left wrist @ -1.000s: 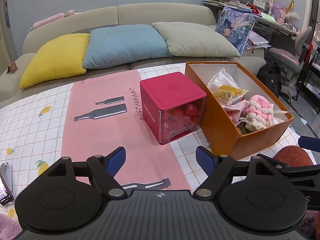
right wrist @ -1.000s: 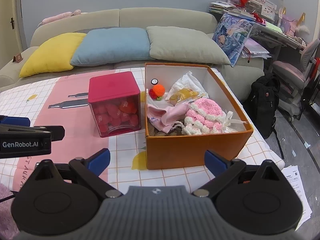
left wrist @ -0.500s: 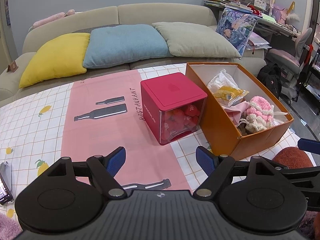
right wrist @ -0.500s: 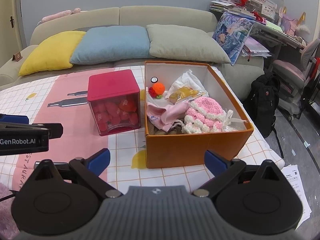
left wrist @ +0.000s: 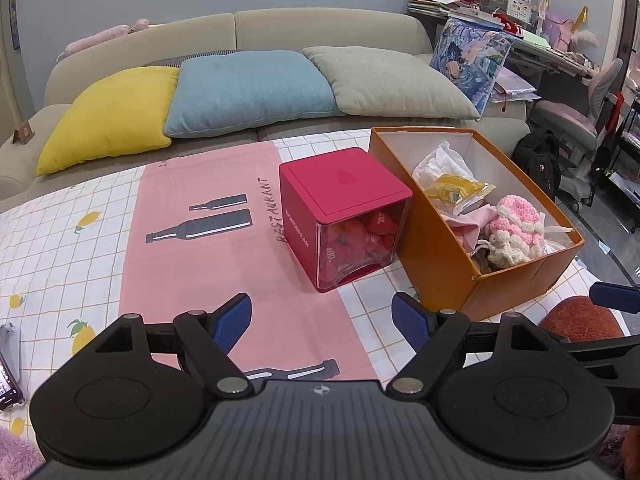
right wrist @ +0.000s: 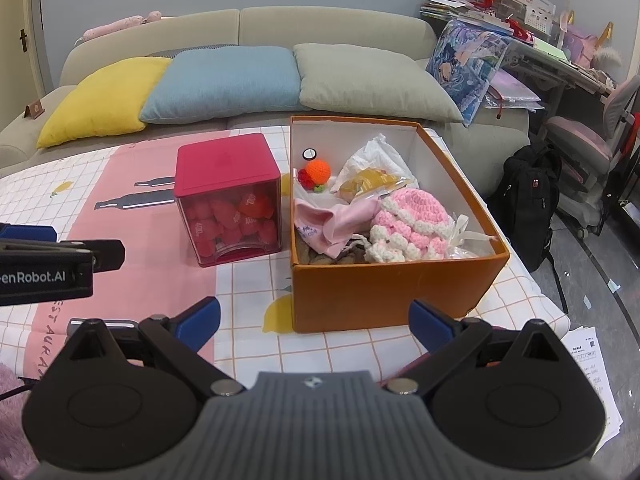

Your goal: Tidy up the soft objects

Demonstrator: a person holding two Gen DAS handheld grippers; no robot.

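Observation:
An open orange box (right wrist: 384, 292) stands on the table and holds a pink crocheted hat (right wrist: 412, 216), a pink cloth (right wrist: 332, 220), an orange crocheted ball (right wrist: 318, 169) and a crinkled bag (right wrist: 370, 178). It also shows in the left wrist view (left wrist: 440, 240), with the hat (left wrist: 518, 220). A red cube box (right wrist: 228, 200) with red soft pieces inside stands left of it, and shows in the left wrist view (left wrist: 344, 212). My left gripper (left wrist: 322, 320) is open and empty, short of the cube. My right gripper (right wrist: 314, 320) is open and empty before the orange box.
A rust-red round soft thing (left wrist: 580, 318) lies at the near right table edge. A phone (left wrist: 8, 364) lies at the near left. A sofa with yellow (left wrist: 108, 116), blue (left wrist: 248, 88) and grey (left wrist: 388, 80) cushions is behind the table. A backpack (right wrist: 528, 204) sits on the floor.
Both grippers stay open and nearly still. The right wrist view has drifted slightly, so the boxes sit a little lower and further right in it.

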